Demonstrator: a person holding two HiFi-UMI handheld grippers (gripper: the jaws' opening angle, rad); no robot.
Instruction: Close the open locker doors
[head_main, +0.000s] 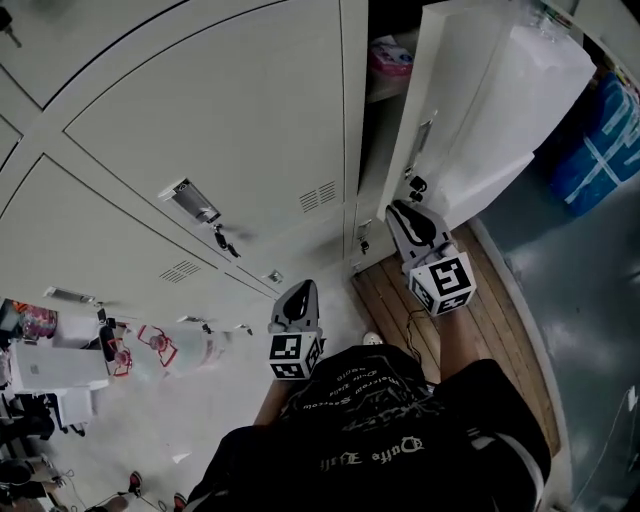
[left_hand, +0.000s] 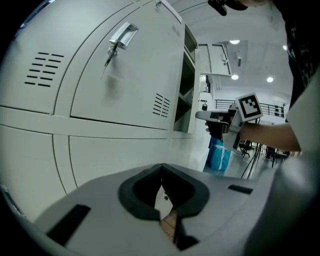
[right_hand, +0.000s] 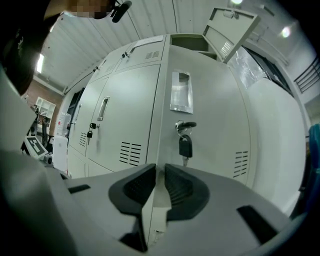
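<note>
Pale grey sheet-metal lockers (head_main: 220, 110) fill the background. Their flat rectangular doors carry louvred vent slots and recessed pulls. Grey floor lies to the right, and a slatted wooden platform (head_main: 400, 290) sits at the foot of the lockers.

On the right gripper (right_hand: 160, 169), the ribbed dark pads (right_hand: 135, 187) are closed onto the thin free edge of the open locker door (right_hand: 215, 125). That edge fills the narrow gap between them. Beyond the jaws, on the smooth painted door face, a black-headed key (right_hand: 185, 146) hangs from the lock. Above it is a shiny rectangular recessed handle (right_hand: 180, 92). A set of horizontal vent slots (right_hand: 240, 162) sits farther right on the same face. In the head view this door stands swung out to the right of its compartment, where a pink object (head_main: 390, 55) rests on a shelf. A second door (right_hand: 231, 27) stands open higher up, far from the jaws.

On the left gripper (left_hand: 162, 170), the dark moulded fingertips (left_hand: 137, 192) meet at their ends and hold nothing. Only floor shows through the slit behind them. This gripper is held low and near, well apart from the locker fronts and left of the right gripper.

Each gripper carries a white cube (head_main: 445, 283) with black square markers. A blue bag (head_main: 600, 150) lies on the floor at the far right.
</note>
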